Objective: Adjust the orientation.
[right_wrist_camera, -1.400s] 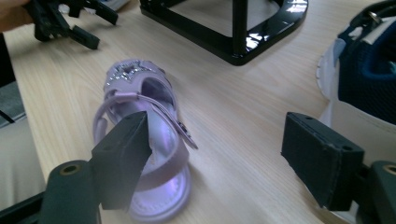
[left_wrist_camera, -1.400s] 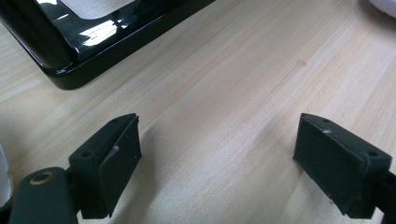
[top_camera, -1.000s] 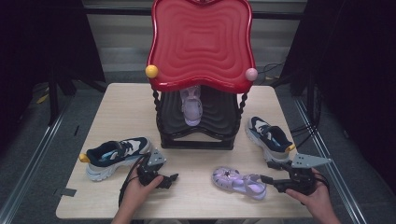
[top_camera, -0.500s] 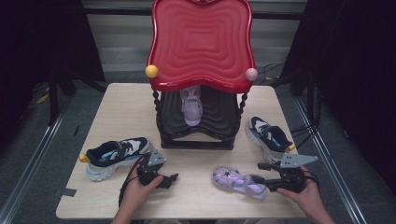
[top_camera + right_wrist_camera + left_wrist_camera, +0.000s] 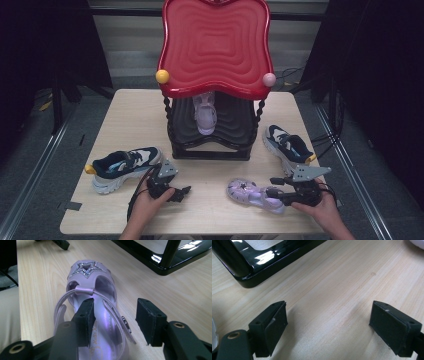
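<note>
Right gripper view: right tool closing, straddling the lilac sandal's side, seemingly untouched.

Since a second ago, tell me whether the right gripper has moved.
Yes. In the high view the right gripper has slid leftward, away from the table's right edge, onto the heel of the purple sandal. Its jaws have just been closing, straddling the sandal's side.

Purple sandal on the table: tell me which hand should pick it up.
Right. The right gripper already straddles the purple sandal's heel side, its fingers closing on it. The left gripper hangs open over bare table.
</note>
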`<state>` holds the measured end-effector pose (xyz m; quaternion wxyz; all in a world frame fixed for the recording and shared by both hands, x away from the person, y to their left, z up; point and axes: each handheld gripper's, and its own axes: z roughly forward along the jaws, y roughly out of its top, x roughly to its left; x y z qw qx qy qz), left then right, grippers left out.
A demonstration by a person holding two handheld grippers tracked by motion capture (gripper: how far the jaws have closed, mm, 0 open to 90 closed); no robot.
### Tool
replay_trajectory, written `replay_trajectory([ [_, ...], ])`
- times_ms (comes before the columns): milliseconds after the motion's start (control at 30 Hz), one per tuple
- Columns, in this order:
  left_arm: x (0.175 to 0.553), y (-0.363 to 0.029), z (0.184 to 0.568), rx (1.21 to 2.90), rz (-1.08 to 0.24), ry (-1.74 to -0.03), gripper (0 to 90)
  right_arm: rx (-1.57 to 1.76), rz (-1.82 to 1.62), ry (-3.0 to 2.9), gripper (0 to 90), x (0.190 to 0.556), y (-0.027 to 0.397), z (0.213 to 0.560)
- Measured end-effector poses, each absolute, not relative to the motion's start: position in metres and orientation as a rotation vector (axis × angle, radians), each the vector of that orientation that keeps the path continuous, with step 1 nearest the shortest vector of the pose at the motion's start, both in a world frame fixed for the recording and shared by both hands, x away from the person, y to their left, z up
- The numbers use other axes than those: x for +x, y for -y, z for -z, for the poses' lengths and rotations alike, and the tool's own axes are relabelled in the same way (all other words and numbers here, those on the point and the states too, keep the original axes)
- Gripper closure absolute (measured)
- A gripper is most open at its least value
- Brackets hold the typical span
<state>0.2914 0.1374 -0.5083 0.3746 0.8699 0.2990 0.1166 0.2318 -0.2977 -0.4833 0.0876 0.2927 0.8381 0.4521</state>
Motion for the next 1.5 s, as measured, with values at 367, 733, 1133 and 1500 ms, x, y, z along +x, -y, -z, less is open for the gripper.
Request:
replay_trajectory([
  [367, 0.291, -0.137, 0.508, 2.227, -0.298, -0.764, 13.8, 0.845, -1.311, -2.507, 58.3, 0.236, 0.285, 0.487],
  [733, 0.291, -0.137, 0.508, 2.227, -0.298, -0.765, 13.8, 0.827, -1.321, -2.478, 65.6, 0.235, 0.286, 0.488],
  [1133, 0.291, -0.137, 0.508, 2.227, -0.298, -0.765, 13.8, 0.788, -1.301, -2.430, 73.5, 0.231, 0.286, 0.487],
  [1500, 0.292, -0.137, 0.508, 2.227, -0.299, -0.764, 13.7, 0.825, -1.335, -2.361, 79.8, 0.232, 0.288, 0.485],
])
